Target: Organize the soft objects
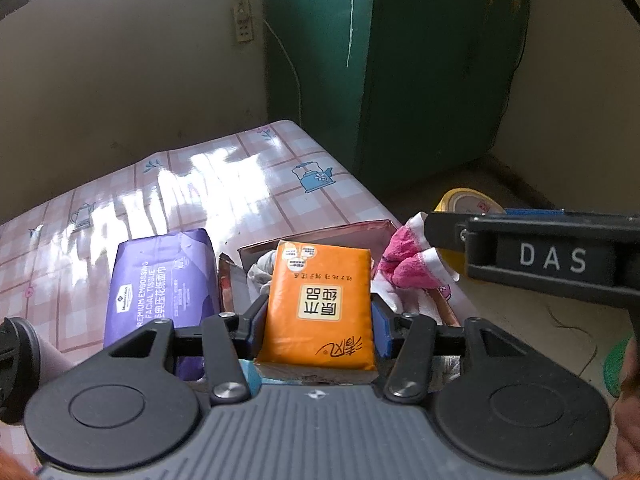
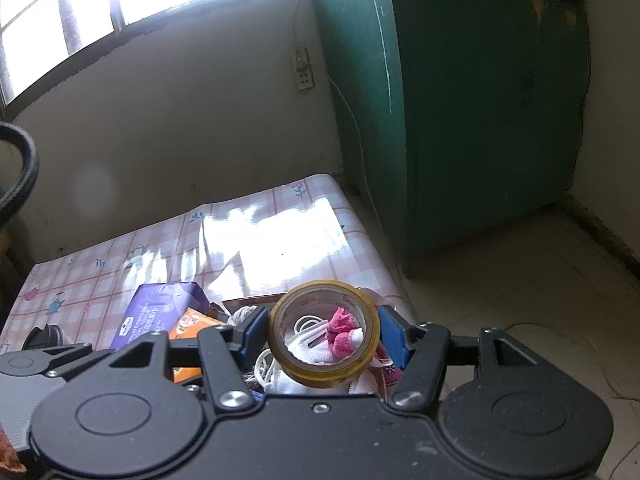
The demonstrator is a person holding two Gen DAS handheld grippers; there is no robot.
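- Left wrist view: the left gripper [image 1: 318, 316] is clamped on an orange tissue pack [image 1: 319, 306], its blue pads pressed against the pack's two long sides. The pack is lifted, its printed face up toward the camera.
- Beyond and below the pack sits an open cardboard box [image 1: 320, 236] on the table [image 1: 200, 184], which wears a pink checked cloth printed with blue teapots. White cloth shows inside the box behind the pack.
- A purple facial tissue pack [image 1: 160, 284] lies flat on the table just left of the box, well clear of the fingers.
- A pink and white cloth [image 1: 408, 260] hangs over the right edge of the box.
- The right gripper [image 1: 540, 252] comes in from the right side of this view, its black body marked DAS, with yellow tape [image 1: 464, 200] partly showing behind it.
- Right wrist view: the right gripper [image 2: 324, 336] is closed on a roll of yellow tape [image 2: 324, 332], blue pads on either side of the ring, which stands upright with its hole facing the camera.
- Through the ring I can see the pink and white cloth [image 2: 342, 328] and white cloth and cord in the box below.
- The orange tissue pack [image 2: 192, 326] and the purple facial tissue pack [image 2: 160, 308] show to the left, behind the left gripper's body.
- A green cabinet [image 2: 460, 100] stands against the wall past the table.
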